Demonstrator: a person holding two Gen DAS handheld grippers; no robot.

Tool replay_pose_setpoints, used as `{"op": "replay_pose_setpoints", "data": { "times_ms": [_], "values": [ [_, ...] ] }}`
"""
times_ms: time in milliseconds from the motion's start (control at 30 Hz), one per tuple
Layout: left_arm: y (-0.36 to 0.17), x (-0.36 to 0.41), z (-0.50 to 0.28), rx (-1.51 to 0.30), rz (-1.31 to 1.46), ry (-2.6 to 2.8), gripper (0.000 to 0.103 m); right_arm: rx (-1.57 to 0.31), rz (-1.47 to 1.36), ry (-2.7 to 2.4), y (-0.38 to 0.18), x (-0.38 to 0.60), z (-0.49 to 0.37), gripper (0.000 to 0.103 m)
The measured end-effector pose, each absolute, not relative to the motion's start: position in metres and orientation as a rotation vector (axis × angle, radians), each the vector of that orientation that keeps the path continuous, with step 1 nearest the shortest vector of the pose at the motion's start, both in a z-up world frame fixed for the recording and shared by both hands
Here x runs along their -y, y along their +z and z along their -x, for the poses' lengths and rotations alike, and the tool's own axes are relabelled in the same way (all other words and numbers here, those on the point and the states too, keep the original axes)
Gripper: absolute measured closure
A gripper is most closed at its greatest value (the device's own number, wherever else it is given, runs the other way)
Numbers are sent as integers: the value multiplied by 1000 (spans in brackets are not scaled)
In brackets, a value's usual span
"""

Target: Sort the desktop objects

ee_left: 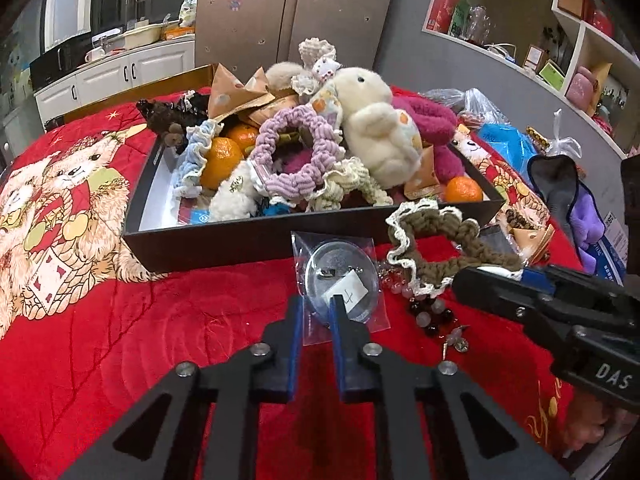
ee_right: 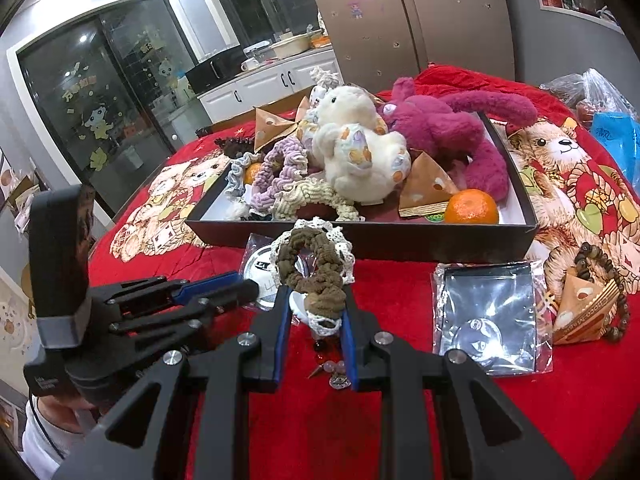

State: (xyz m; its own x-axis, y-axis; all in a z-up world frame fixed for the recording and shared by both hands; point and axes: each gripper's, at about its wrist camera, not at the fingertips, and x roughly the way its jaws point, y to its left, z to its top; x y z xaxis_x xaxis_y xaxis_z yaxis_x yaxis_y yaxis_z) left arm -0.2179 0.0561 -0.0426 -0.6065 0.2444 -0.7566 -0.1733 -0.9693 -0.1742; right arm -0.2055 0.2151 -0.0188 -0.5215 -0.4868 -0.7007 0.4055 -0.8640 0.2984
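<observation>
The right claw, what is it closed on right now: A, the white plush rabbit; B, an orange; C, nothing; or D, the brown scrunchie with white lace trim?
D: the right claw pinches the brown scrunchie between its blue pads, in front of the box.

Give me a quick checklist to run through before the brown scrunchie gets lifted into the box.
1. Right tool closed on the brown scrunchie: ok, fingers on both sides of it.
2. Scrunchie clear of the bead bracelet beneath: cannot tell.
3. Left tool out of the lift path: ok, off to the side at the bagged round badge.
4. Left tool gripping the badge: cannot tell.
5. Room in the box: not ok, crowded; bare floor only near the orange.
</observation>
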Motion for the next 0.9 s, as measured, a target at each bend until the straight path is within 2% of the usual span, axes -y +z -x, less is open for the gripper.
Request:
{"op": "replay_pose_setpoints", "data": {
  "times_ms": [267,900],
  "values": [
    [-27,-57,210,135,1175,2637,97,136,-1119,-2368,-15,-216,203,79],
    [0,-56,194,102,1061,2714,101,146,-1046,-2390,-8,-218,200,79]
  ]
}}
